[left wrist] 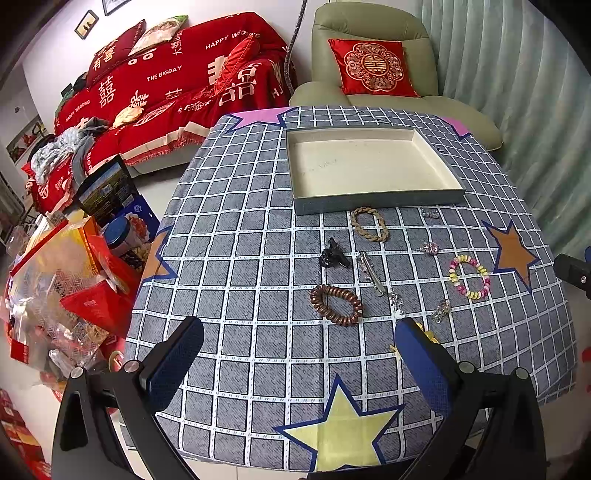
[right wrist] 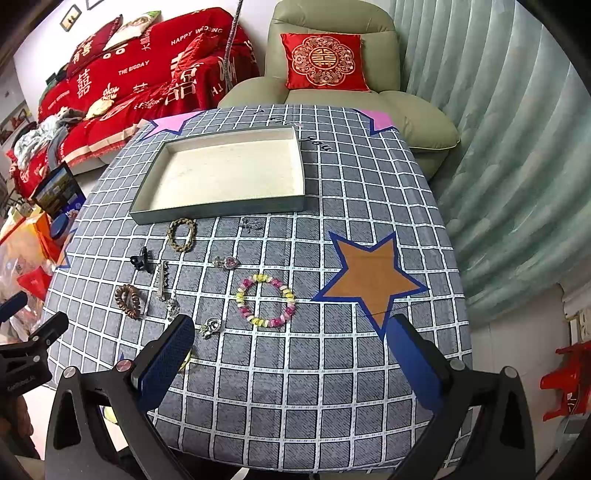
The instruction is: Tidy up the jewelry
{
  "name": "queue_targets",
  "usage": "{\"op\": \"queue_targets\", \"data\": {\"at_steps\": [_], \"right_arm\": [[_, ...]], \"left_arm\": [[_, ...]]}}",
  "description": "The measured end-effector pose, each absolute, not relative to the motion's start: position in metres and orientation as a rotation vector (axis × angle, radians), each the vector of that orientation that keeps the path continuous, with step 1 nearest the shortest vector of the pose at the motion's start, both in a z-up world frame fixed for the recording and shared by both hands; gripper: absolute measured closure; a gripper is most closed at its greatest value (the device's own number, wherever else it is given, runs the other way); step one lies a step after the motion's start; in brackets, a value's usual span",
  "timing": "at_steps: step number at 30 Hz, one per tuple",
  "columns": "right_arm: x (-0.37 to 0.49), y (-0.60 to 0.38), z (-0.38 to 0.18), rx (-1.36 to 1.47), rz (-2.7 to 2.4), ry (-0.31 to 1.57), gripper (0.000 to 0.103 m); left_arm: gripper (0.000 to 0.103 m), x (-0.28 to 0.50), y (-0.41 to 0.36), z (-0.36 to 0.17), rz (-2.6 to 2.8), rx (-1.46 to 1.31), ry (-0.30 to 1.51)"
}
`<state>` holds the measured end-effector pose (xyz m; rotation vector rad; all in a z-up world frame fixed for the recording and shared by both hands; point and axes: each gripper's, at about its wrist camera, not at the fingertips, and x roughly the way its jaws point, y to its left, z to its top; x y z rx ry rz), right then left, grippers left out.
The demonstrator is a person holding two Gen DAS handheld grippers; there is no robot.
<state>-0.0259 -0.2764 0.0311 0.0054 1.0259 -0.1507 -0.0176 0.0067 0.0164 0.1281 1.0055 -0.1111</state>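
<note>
Your left gripper (left wrist: 299, 354) spread wide, empty, above checked tablecloth (left wrist: 240, 258). Your right gripper (right wrist: 291, 350) likewise released. Shallow tray (left wrist: 373, 203) at far side. Braided bracelet (left wrist: 369, 223) just beside tray's near wall; brown coil tie (left wrist: 335, 304), black claw clip (left wrist: 333, 254), pastel bead bracelet (right wrist: 266, 300) scattered nearer. Small clear charms (right wrist: 210, 326), possibly pendants.

Beyond the table (left wrist: 240, 229), against a white wall (left wrist: 229, 7): sofa (left wrist: 177, 85) under a red throw, pale green armchair (right wrist: 332, 92) with a red cushion (right wrist: 323, 61). Pale green curtain (right wrist: 498, 147) at right. Two frames (left wrist: 86, 24) high on the wall. Boxes and bags (left wrist: 66, 273) heaped on the floor at left. Even, bright light.
</note>
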Motion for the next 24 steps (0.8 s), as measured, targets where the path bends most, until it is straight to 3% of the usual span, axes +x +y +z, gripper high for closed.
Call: {"op": "queue_targets", "data": {"at_steps": [24], "right_arm": [[-0.0286,-0.2744,0.0323,-0.001,-0.152,1.025,0.000]], "left_arm": [[0.000,-0.0214,0.0074,0.0146,-0.099,0.125,1.009]]}}
